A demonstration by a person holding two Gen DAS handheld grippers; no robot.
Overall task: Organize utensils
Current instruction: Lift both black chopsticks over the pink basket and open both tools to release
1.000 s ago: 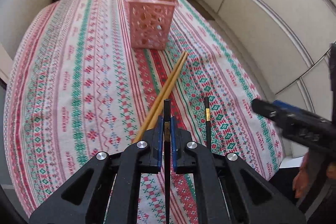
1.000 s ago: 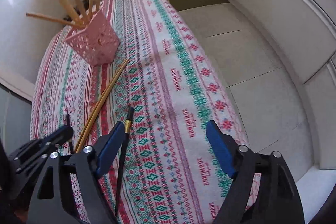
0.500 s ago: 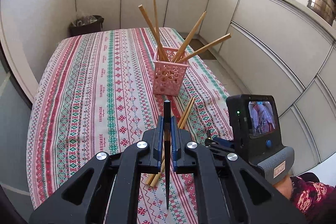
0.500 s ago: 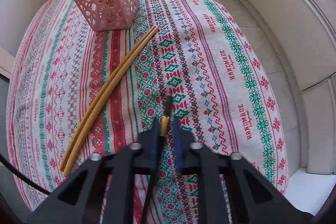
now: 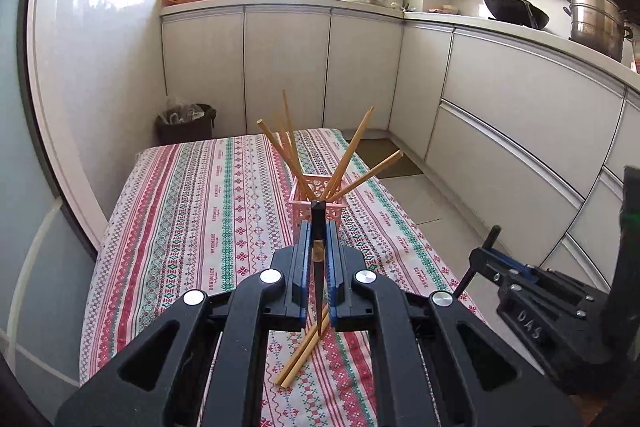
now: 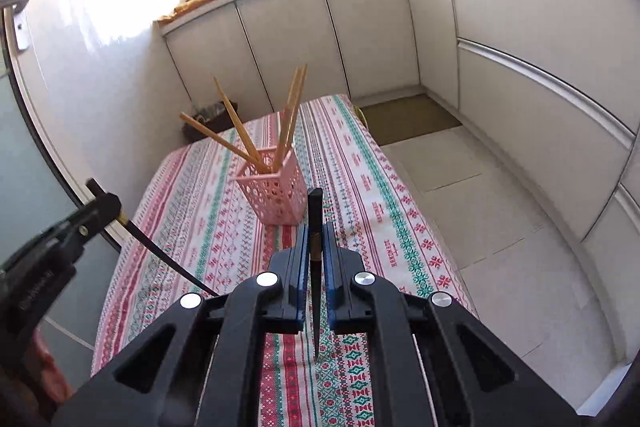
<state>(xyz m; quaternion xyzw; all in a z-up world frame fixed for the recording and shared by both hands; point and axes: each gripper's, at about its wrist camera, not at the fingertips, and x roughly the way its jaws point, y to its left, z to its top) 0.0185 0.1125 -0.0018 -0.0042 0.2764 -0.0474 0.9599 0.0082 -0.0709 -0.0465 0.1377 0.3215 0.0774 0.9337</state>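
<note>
A pink perforated holder stands mid-table with several wooden chopsticks fanned out of it. My left gripper is shut on a black chopstick, held upright above the table, in front of the holder. My right gripper is shut on a second black chopstick, also lifted. Two wooden chopsticks lie on the cloth below my left gripper. The left gripper and its chopstick show at the left of the right wrist view; the right gripper shows at the right of the left wrist view.
The table has a striped red, green and white cloth. White kitchen cabinets run behind and to the right. A dark bin stands beyond the table's far end. Tiled floor lies right of the table.
Both grippers have risen and tilted up from the table, each carrying its black chopstick. The right gripper closed on its chopstick on the cloth, then lifted it.
</note>
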